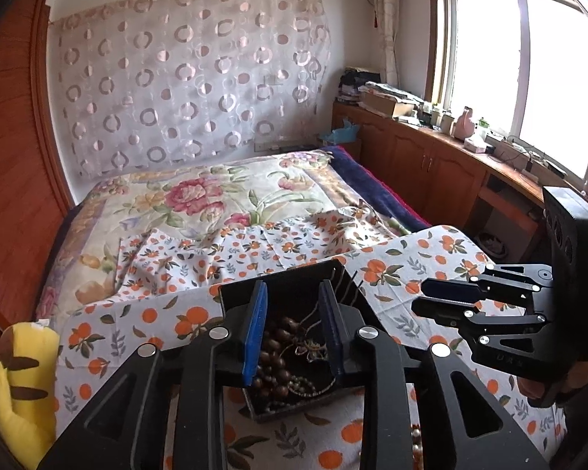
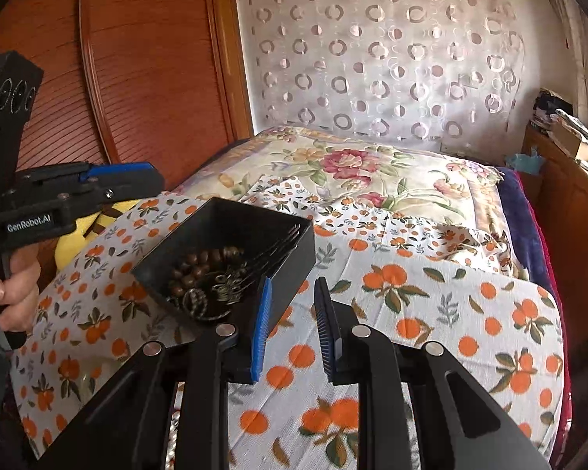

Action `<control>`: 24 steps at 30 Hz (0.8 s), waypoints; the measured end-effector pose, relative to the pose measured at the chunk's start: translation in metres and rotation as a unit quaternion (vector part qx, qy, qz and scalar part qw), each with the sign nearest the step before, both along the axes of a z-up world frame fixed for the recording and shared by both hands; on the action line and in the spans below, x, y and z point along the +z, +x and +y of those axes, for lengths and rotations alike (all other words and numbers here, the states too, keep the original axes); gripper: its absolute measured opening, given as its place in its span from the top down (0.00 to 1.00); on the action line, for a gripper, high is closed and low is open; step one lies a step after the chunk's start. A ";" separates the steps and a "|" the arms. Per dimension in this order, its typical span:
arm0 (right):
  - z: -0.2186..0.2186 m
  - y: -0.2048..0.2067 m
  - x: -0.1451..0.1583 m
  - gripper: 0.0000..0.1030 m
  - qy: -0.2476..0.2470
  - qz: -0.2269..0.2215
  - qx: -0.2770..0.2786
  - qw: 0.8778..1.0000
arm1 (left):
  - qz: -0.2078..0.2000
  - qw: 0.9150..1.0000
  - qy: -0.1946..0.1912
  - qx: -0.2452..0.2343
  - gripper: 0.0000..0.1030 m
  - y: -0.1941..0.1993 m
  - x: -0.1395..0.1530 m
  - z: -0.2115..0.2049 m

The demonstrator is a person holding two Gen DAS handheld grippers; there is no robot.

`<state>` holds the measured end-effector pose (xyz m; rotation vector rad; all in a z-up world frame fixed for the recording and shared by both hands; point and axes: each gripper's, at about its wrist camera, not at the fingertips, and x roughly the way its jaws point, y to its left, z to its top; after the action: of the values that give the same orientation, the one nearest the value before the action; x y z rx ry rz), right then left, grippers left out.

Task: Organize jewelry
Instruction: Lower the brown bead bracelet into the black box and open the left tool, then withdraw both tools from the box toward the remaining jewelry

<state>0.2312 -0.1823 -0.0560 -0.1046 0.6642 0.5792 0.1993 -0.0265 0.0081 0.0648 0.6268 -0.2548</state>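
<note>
Black box [image 1: 294,286] w/ brown beads [image 1: 272,364] & chains sits on orange-print surface [image 1: 403,270], nr its left edge. Left gripper [image 1: 294,333] over box, spread, nothing pinched. Right gripper [image 2: 292,329] spread, empty, just right of box; cloth beyond it is open room to right edge.

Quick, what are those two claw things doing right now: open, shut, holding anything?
Left gripper: open, empty, jaws above the black box of beads.
Right gripper: open, empty, over the cloth beside the box.
</note>
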 end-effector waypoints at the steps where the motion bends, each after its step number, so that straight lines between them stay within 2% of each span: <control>1: 0.000 -0.006 0.001 0.76 0.001 -0.002 0.001 1.000 | -0.002 1.000 0.000 0.001 0.74 -0.004 0.001 0.001; 4: 0.001 -0.021 0.002 0.76 0.001 -0.007 0.004 1.000 | -0.003 1.000 0.003 0.001 0.70 -0.024 -0.002 0.006; 12: 0.011 -0.067 -0.006 0.76 -0.014 -0.009 0.008 1.000 | 0.004 1.000 0.016 0.004 0.67 -0.083 -0.019 0.012; 15: 0.012 -0.085 -0.015 0.76 -0.018 0.005 0.009 1.000 | 0.008 1.000 0.020 0.004 0.62 -0.099 -0.025 0.013; 18: 0.013 -0.103 -0.028 0.76 -0.028 0.012 0.009 0.999 | 0.016 0.999 0.031 0.012 0.50 -0.117 -0.038 0.014; 21: 0.015 -0.117 -0.039 0.76 -0.042 0.017 0.012 0.999 | 0.028 0.999 0.022 0.011 0.42 -0.128 -0.047 0.019; 24: 0.015 -0.124 -0.044 0.76 -0.036 0.028 0.016 0.999 | 0.034 0.999 0.020 0.012 0.34 -0.139 -0.055 0.023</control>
<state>0.1070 -0.1670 -0.1004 -0.1674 0.7381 0.5917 0.0601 -0.0031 -0.0471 0.0880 0.6996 -0.2211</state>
